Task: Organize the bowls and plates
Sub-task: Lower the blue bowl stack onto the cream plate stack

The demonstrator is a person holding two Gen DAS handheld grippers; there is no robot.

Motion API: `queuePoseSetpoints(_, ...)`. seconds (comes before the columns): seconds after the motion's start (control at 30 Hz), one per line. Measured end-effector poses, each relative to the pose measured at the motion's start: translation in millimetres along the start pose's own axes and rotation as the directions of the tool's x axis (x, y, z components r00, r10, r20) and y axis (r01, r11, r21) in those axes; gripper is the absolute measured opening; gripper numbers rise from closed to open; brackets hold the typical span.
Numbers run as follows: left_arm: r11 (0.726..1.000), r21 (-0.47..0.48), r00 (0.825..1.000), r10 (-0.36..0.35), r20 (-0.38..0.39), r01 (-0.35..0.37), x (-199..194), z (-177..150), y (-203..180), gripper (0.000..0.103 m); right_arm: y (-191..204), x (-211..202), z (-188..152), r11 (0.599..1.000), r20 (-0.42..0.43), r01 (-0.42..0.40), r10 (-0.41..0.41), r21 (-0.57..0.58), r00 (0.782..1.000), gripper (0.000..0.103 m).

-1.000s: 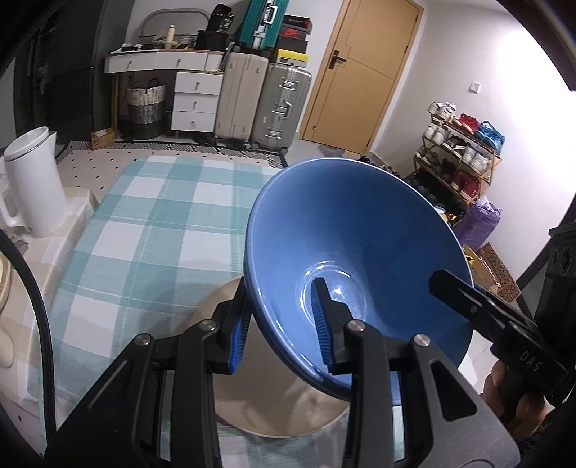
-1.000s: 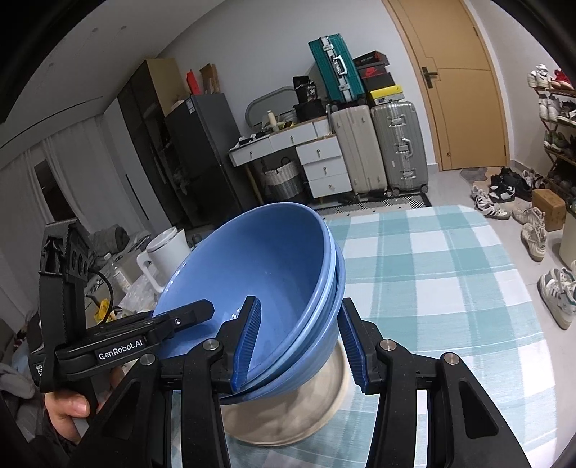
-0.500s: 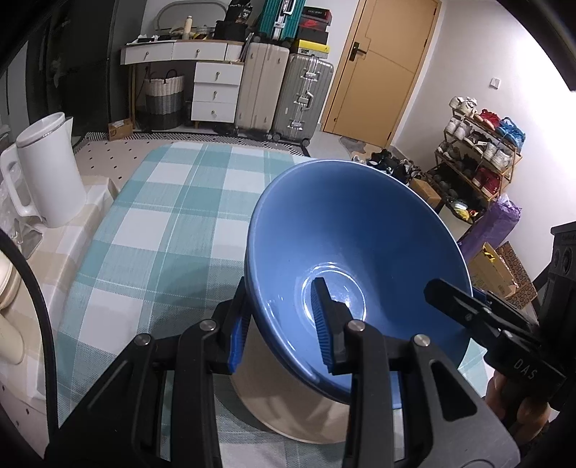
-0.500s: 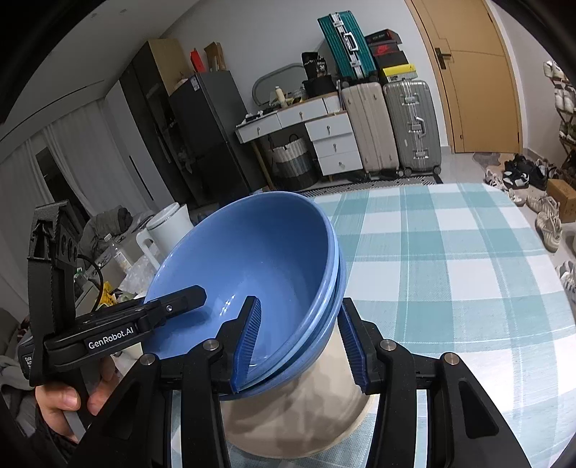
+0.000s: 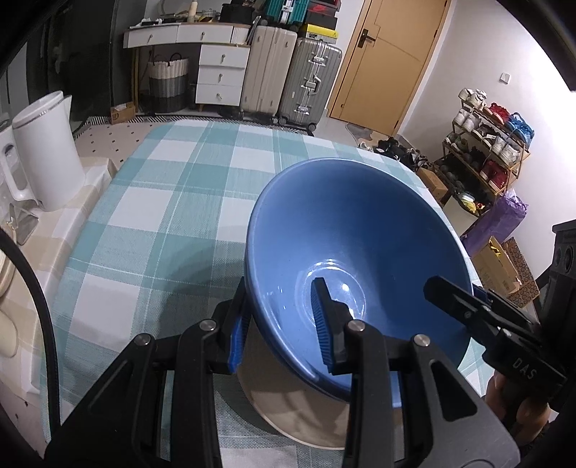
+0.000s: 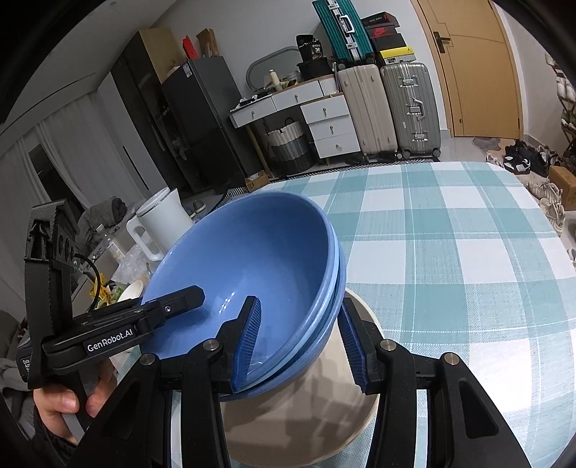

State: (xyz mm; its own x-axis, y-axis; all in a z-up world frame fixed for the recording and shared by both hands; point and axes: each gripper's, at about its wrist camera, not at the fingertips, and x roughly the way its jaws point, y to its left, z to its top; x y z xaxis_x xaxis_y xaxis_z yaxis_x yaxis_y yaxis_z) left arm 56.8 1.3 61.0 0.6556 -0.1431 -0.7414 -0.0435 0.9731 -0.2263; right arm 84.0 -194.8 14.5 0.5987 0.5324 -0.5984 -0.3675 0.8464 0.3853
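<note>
While both grippers (image 5: pixel 280 325) (image 6: pixel 300 340) clamp blue bowls (image 6: pixel 252 273) | label (legible): GenRobot.AI (image 6: pixel 109 340)

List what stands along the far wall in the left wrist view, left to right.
White desk → woven basket → white drawers → beige suitcase → silver suitcase → wooden door → shoe rack.

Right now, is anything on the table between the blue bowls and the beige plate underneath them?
Nothing visible. Both hand-held grippers, left and right, clamp the rim of the blue bowls, which hang tilted directly over the beige plate. The plate's visible surface is bare, though the bowls hide part of it.
</note>
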Motion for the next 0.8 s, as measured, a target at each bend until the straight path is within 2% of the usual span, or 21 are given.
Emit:
queuePoseSetpoints(0.7, 1.000, 0.025, 1.000, -0.003, 0.003, 0.003, 21.0, 10.0, -8.7, 0.029, -11.2, 4.6, 1.5, 1.000, -0.007, 0.014, -0.014, 0.019, 1.000, 0.045)
queuePoseSetpoints(0.8, 0.999, 0.037, 1.000, 0.001, 0.008, -0.001, 19.8, 8.8, -10.7, 0.033, -10.8, 4.0, 0.3, 1.000, -0.005, 0.017, -0.017, 0.011, 1.000, 0.046)
